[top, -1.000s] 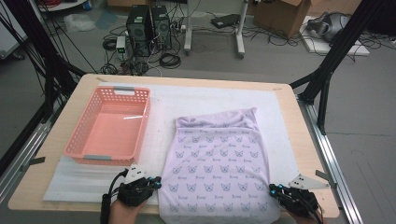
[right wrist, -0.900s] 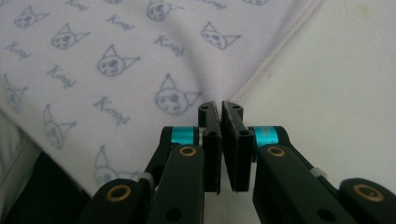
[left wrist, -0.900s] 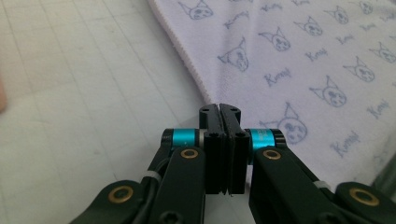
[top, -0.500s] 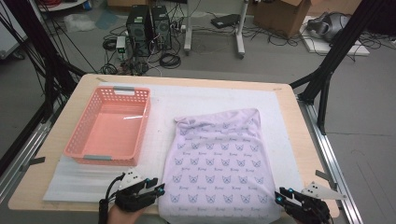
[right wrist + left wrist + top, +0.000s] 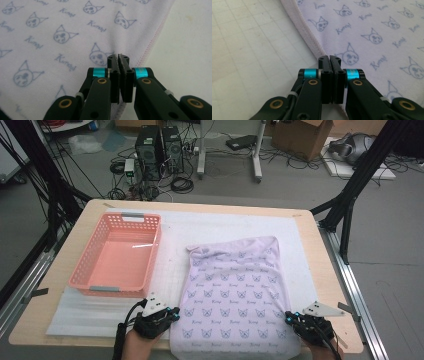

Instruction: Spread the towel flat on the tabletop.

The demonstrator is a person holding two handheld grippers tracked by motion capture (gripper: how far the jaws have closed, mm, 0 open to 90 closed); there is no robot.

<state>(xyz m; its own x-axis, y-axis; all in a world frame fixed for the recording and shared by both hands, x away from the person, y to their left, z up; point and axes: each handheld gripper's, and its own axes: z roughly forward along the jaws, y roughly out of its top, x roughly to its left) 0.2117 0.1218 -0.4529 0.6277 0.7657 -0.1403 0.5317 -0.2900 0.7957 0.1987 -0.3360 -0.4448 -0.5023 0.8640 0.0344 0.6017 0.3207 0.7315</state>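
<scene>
A lilac garment (image 5: pixel 235 295) printed with small cat faces is spread flat on the white mat (image 5: pixel 90 312) covering the surface, its near hem overhanging the front edge. The left gripper (image 5: pixel 329 58) has just closed, its fingers pinched on the garment's hemmed left edge; the right gripper (image 5: pixel 118 58) has likewise closed, its fingers clamped on the right edge. A pink basket (image 5: pixel 80 277) is seen to the garment's left

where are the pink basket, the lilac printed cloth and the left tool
pink basket (image 5: pixel 86 281), high view, on its near left rim.
lilac printed cloth (image 5: pixel 235 290), high view, on the middle of the spread fabric.
left tool (image 5: pixel 329 58), left gripper view, between its closed tips at the cloth's hem.
</scene>
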